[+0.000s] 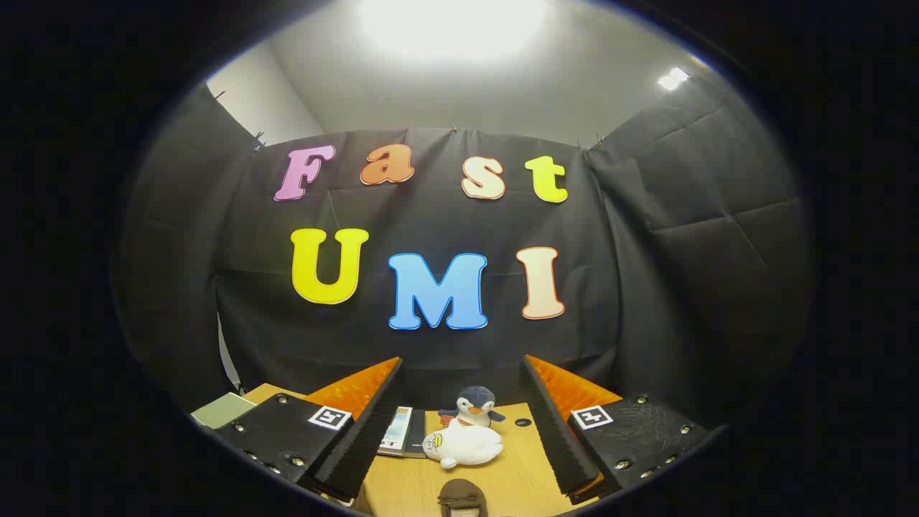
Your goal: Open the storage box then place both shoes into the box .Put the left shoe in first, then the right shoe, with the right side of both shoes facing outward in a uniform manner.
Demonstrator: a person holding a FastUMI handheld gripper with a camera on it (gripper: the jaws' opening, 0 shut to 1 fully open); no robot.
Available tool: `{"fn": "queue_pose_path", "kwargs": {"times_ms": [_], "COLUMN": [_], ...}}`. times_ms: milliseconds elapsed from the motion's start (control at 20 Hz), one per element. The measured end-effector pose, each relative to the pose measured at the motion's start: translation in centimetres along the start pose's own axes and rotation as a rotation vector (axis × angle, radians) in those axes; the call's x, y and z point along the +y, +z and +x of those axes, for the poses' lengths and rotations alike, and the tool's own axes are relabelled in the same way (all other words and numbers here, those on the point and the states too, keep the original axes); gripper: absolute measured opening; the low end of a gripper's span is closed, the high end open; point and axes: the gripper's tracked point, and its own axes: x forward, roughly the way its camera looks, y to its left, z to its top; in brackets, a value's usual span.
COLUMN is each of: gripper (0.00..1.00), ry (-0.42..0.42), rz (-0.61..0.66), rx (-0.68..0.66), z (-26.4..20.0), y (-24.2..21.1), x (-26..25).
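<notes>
My gripper [461, 373] is held level above a wooden table [402, 488], its two fingers spread wide apart with nothing between them. One finger [366, 424] stands on the left and the other [556, 424] on the right. A dark brown rounded thing [462, 497] sits on the table just under the fingers; it is too cut off to tell whether it is a shoe.
Beyond the fingers a white plush toy [463, 445] lies on the table, with a plush penguin [474, 406] upright behind it. A book or booklet [400, 431] lies left of the toys. A grey-green flat thing [222, 411] sits at the table's far left. Black cloth walls close the booth.
</notes>
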Motion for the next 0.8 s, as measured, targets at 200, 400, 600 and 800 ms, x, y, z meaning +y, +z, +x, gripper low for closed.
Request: {"fn": "queue_pose_path", "kwargs": {"times_ms": [200, 400, 600, 800], "gripper": [0.96, 0.96, 0.96, 0.96], "ry": [0.019, 0.01, 0.014, 0.001], "rz": [0.004, 0.032, 0.065, 0.062], "rx": [0.013, 0.002, 0.003, 0.014], "z": [0.4, 0.6, 0.7, 1.0], "y": [-0.2, 0.4, 0.8, 0.6], "x": [0.9, 0.9, 1.2, 0.8]}}
